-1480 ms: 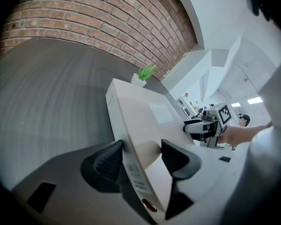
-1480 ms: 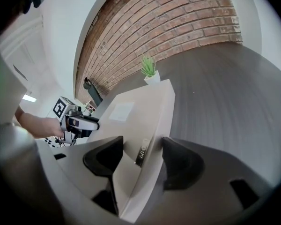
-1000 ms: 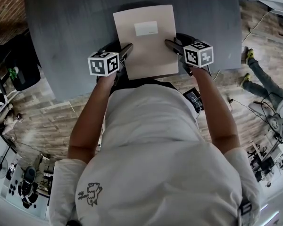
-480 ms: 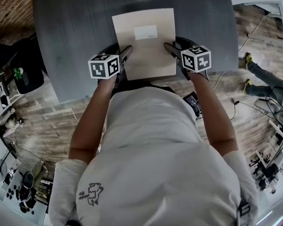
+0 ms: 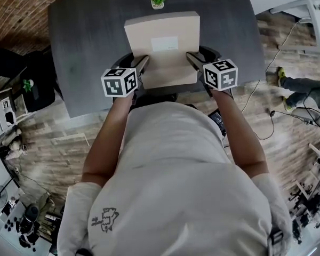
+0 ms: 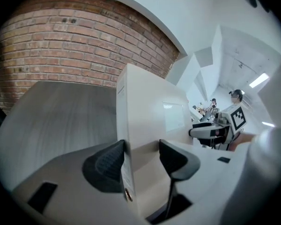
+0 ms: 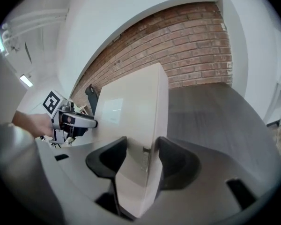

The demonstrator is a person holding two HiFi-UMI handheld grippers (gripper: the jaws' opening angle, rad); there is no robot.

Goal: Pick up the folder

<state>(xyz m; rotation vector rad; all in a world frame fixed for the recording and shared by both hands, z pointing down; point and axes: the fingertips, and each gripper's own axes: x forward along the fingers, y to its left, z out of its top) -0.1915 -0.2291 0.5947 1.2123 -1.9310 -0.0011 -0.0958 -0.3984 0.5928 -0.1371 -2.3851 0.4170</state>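
Stiff beige folder point(image 5: 161, 47) clamped at frame centre.
Left gripper point(image 5: 142, 62) and right gripper point(image 5: 191, 57), jaws closing, pinch its edges over grey worktop point(image 5: 85, 47).

left gripper point(image 6: 141, 149), right gripper point(image 7: 141, 146) closing, loaded

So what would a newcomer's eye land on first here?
The beige folder stands out over the middle of the dark grey table. It is gripped near its close corners by the left tool and the right tool, both with jaws closing across its thickness. Beyond it, a small green plant sits at the table's far edge.
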